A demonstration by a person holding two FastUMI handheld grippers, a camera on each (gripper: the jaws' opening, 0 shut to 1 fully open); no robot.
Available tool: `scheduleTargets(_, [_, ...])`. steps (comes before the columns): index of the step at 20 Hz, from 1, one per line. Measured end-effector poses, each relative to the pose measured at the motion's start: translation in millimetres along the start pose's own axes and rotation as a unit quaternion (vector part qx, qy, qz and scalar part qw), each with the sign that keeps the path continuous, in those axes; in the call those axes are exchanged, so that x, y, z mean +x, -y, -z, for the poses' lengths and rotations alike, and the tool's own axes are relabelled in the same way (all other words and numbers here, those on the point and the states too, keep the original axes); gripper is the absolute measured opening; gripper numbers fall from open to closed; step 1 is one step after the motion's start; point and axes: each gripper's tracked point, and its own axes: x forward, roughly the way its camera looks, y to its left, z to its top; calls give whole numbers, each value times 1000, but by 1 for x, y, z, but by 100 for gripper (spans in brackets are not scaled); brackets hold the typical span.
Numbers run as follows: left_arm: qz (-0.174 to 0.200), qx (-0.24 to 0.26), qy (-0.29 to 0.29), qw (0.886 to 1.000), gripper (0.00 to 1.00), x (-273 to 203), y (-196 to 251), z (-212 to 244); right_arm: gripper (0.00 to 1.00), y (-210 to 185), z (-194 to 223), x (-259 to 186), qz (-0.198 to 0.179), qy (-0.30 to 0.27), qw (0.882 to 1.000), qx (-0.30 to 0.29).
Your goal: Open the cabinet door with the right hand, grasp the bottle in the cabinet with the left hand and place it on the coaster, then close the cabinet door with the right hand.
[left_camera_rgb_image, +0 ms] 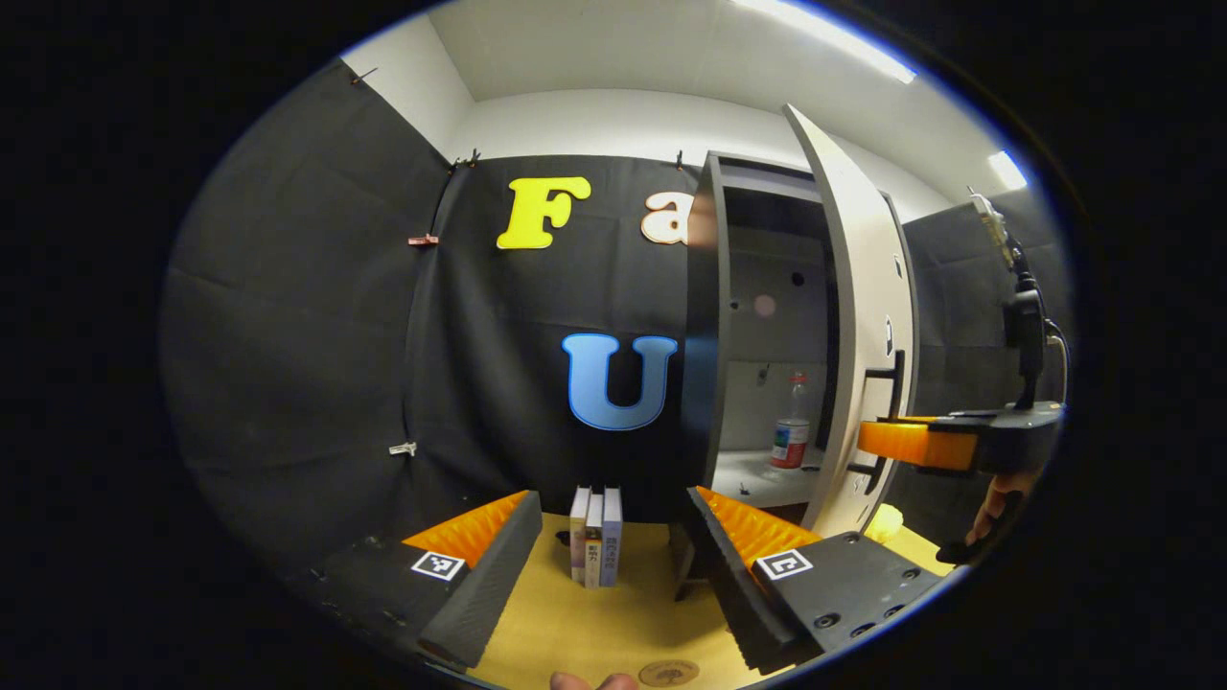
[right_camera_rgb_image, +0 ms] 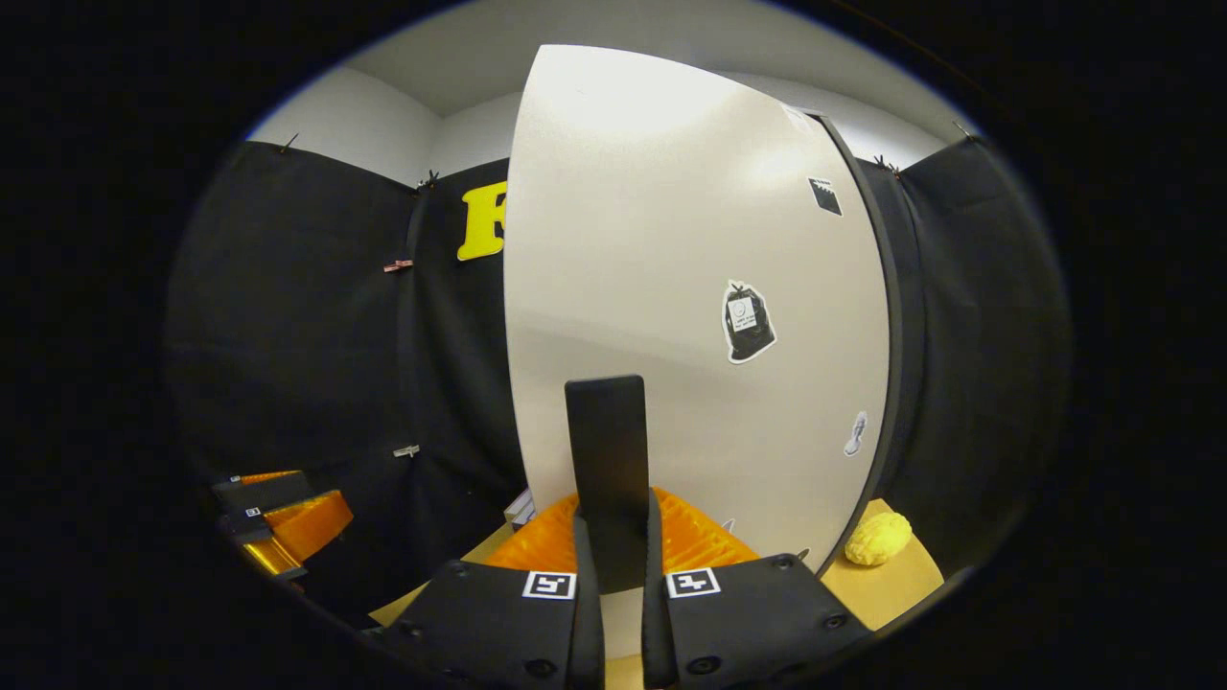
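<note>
Your right tongs (right_camera_rgb_image: 613, 575) are clamped on the cabinet door's handle (right_camera_rgb_image: 606, 460) — both fingers press against the dark upright bar, one on each side, with the bar standing straight up between them. The cabinet door (right_camera_rgb_image: 671, 268) is swung partway out from the cabinet (left_camera_rgb_image: 705, 335), its pale outer face turned toward your right gripper view and carrying a few small stickers. In your left gripper view the same door (left_camera_rgb_image: 863, 316) shows edge-on, and your right tongs (left_camera_rgb_image: 911, 443) reach in from beyond it at the height of the handle, with part of your hand (left_camera_rgb_image: 992, 503) below them. Your left tongs (left_camera_rgb_image: 613, 537) are spread wide and hold nothing; they sit in front of the cabinet, above the bench (left_camera_rgb_image: 585, 623). The bottle (left_camera_rgb_image: 792, 424) stands upright on the cabinet's lower shelf (left_camera_rgb_image: 748, 479), inside the opening and near the door's inner face, a banded label round its lower half. The coaster (left_camera_rgb_image: 668, 673) lies on the bench in front of the cabinet, close to you. A few slim books (left_camera_rgb_image: 595, 535) stand upright on the bench just beside the cabinet's near side wall, and a yellow lumpy object (right_camera_rgb_image: 877, 539) rests on the bench past the door's hinge side.
</note>
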Motion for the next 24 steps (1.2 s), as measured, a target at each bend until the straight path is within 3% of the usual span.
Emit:
scheduleTargets(9, [36,-4,10,999,95,8,65,-6,19,46,-5,-66,8,0,1000,-7])
scheduleTargets(24, [112,13,18,994,94,23,183,-10,18,160,-21,-139,104,25,994,12])
